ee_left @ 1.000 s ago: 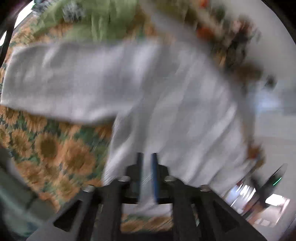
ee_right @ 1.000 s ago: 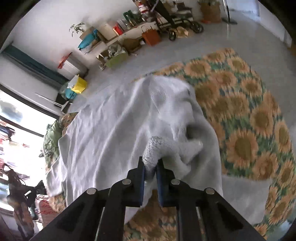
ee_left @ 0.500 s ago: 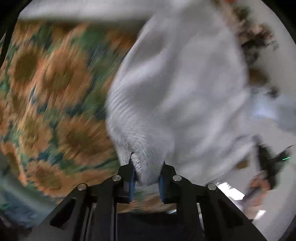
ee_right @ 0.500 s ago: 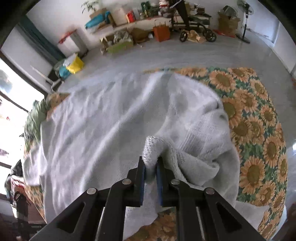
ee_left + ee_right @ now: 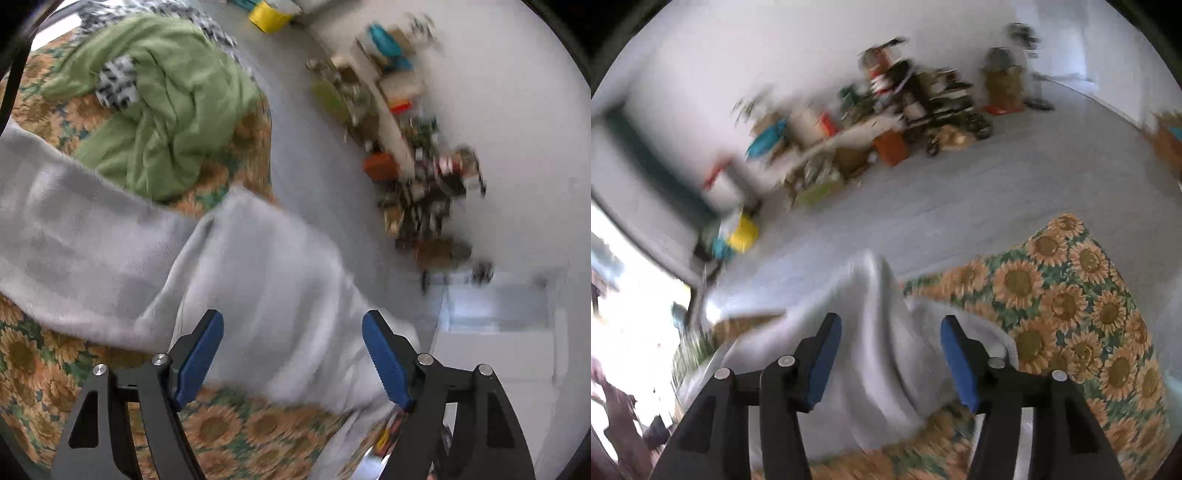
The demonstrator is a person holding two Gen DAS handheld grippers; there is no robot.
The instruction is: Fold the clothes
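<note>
Both jaws stand apart and empty: the left hand-held gripper (image 5: 291, 354) and the right hand-held gripper (image 5: 888, 356) each hover just over the white garment (image 5: 258, 266), which lies on the sunflower bedspread (image 5: 1071, 306), its long run stretching left of the left one.

There is one white cloth (image 5: 258, 266) in the middle of the left view, and it shows again in the right view (image 5: 882, 332) at 6 o'clock. There is one green cloth (image 5: 166, 107) at 11 o'clock in the left view. One black-and-white checked cloth (image 5: 118, 83) pokes out of it. There is one sunflower cover (image 5: 1071, 302) under them all, at 4 o'clock in the right view. There is one yellow bag (image 5: 742, 232) at 9 o'clock. There are two grippers, one left gripper (image 5: 291, 354) and one right gripper (image 5: 890, 354), each with two blue pads.
</note>
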